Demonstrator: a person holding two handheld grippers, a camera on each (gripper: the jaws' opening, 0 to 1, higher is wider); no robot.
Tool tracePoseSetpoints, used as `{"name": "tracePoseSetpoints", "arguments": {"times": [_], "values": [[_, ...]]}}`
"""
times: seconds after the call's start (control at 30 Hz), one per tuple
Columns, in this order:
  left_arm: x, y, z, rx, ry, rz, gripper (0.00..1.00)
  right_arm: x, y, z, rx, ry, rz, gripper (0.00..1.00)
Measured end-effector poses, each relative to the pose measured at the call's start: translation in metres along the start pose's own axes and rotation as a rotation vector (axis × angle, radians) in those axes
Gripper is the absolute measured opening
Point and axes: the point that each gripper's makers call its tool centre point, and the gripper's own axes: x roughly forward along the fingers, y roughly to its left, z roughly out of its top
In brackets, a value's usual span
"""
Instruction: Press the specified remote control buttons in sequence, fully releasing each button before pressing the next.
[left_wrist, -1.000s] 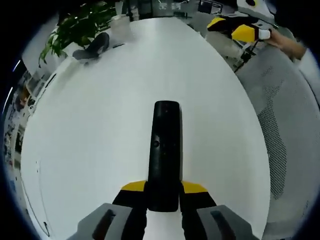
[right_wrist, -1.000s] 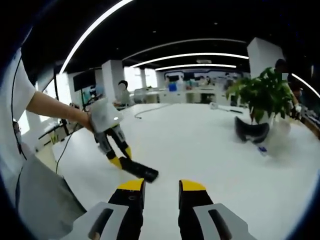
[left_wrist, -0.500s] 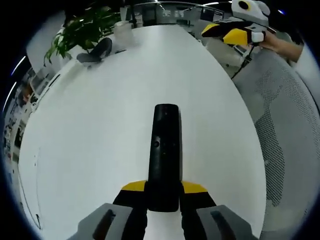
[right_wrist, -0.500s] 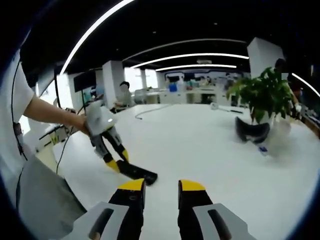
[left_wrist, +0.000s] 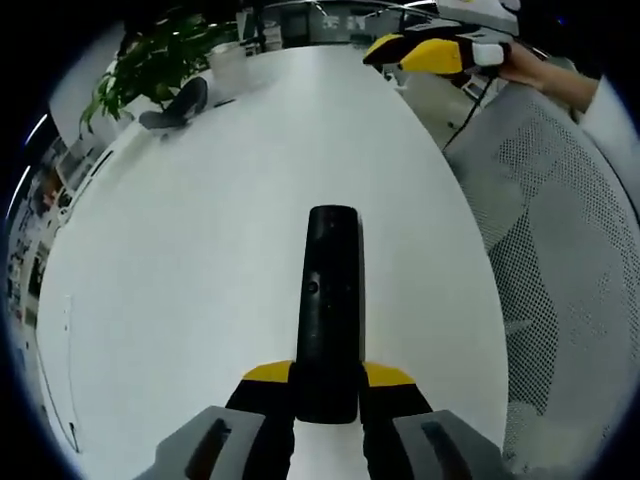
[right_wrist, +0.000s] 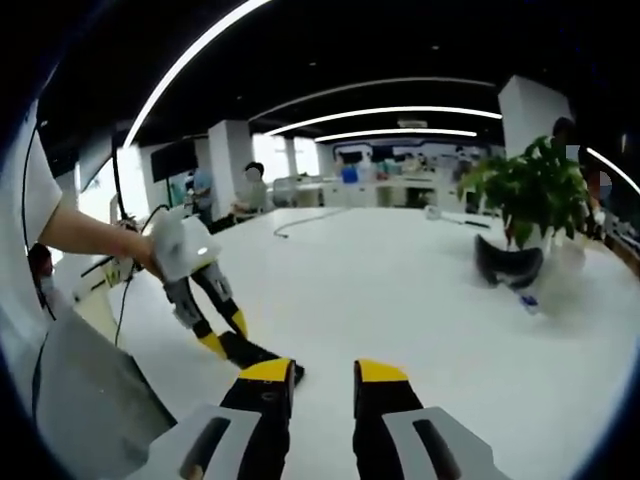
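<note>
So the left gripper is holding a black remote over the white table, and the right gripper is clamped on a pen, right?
Not quite. The right gripper holds nothing: the right gripper view shows its jaws apart with only bare table between them. The rest stands: the left gripper is clamped on the black remote over the white table, as the left gripper view shows.

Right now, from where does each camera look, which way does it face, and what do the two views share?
Left gripper view: rides on the left gripper, looks down along its fingers at the black remote control they clamp over the white table; the right gripper and a hand show at the top.
Right gripper view: rides on the right gripper, looks level across the table to a potted plant; the person's forearm shows.
Shared: table, remote, plant, left gripper.
</note>
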Motion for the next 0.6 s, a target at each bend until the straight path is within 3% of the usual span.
{"name": "tracePoseSetpoints", "arguments": {"times": [0.6], "values": [[0.000, -0.037, -0.001, 0.018, 0.044, -0.007, 0.23, 0.001, 0.006, -0.002, -0.010, 0.014, 0.033, 0.18]]}}
